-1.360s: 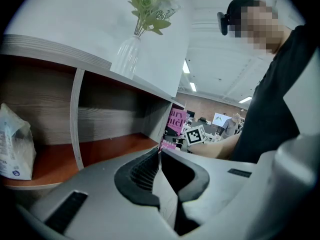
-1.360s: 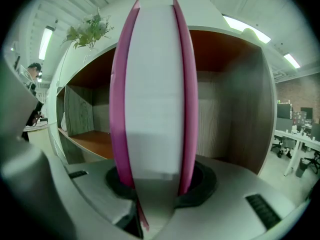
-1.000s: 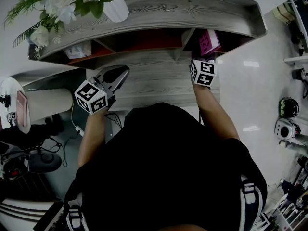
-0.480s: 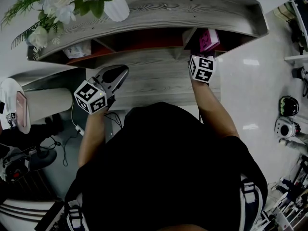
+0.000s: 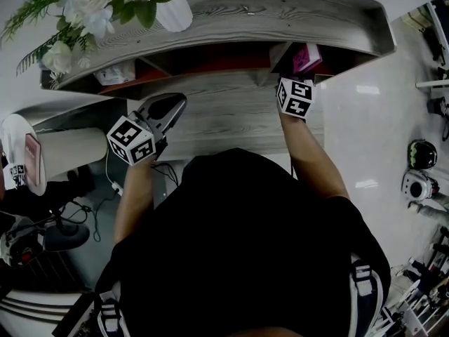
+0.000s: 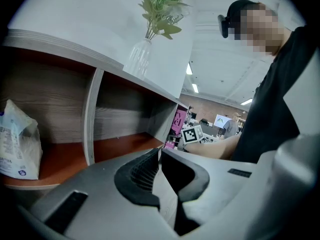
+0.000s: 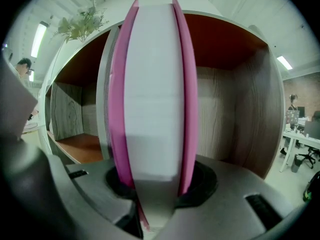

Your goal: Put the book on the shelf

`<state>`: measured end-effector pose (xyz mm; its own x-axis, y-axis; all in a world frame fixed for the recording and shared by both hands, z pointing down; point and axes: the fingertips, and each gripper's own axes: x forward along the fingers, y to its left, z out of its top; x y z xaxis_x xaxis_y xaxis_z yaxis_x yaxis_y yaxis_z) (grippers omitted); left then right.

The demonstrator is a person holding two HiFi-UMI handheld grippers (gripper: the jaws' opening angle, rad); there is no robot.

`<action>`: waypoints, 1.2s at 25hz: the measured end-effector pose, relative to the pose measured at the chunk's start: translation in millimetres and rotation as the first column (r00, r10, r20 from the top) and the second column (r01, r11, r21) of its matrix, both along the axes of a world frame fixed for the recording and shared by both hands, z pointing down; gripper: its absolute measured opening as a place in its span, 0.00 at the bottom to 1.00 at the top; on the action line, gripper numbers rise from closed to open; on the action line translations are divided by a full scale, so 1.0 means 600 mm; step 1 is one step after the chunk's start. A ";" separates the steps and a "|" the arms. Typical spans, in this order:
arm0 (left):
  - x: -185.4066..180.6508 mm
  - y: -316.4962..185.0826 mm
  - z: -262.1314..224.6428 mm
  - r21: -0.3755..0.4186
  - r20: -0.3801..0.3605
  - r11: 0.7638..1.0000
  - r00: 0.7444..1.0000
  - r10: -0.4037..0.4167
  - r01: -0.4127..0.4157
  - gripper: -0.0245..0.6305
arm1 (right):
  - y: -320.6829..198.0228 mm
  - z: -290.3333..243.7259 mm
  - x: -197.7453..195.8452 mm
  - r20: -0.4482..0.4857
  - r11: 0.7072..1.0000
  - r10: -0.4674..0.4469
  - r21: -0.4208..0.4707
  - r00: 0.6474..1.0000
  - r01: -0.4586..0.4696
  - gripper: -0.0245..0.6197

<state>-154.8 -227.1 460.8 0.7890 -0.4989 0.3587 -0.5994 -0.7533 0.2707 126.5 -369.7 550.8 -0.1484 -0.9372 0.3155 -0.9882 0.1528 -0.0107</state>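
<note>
A pink-covered book [image 5: 306, 58] [image 7: 152, 94] stands upright, page edges toward the camera, with my right gripper [image 5: 295, 77] [image 7: 152, 191] shut on its lower edge. It is at the mouth of the right compartment of the grey wooden shelf [image 5: 280, 12], just right of a divider [image 7: 104, 99]; the compartment's brown side wall [image 7: 250, 114] is close on the right. My left gripper [image 5: 172, 107] [image 6: 160, 154] hovers over the lower board [image 5: 231, 111] at the left, jaws together with nothing between them.
A white vase of flowers [image 5: 105, 5] [image 6: 142, 54] stands on the shelf top at the left. A plastic tissue pack [image 5: 112, 74] [image 6: 15, 144] lies in the left compartment. A round white stand [image 5: 21, 153] and floor equipment [image 5: 419, 156] flank the shelf.
My right gripper has edged the book slightly further toward the shelf's right compartment. The left gripper has stayed where it was.
</note>
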 end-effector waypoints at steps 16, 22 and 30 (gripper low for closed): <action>-0.006 -0.001 0.004 -0.007 0.002 1.000 1.000 -0.002 0.002 0.09 | -0.005 0.000 -0.001 0.003 1.000 -0.006 0.007 1.000 0.006 0.27; 0.002 0.000 0.004 -0.008 0.000 1.000 1.000 0.009 -0.009 0.09 | -0.004 0.005 -0.003 0.012 1.000 -0.016 -0.002 1.000 0.016 0.27; 0.005 0.001 0.005 -0.007 0.001 1.000 1.000 0.012 -0.012 0.09 | 0.001 0.031 -0.003 0.021 0.998 -0.024 -0.049 0.999 0.025 0.27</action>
<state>-151.6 -226.7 464.0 0.7946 -0.4869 0.3627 -0.5905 -0.7587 0.2751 124.9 -369.2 569.2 -0.1782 -0.9166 0.3580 -0.9836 0.1758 -0.0395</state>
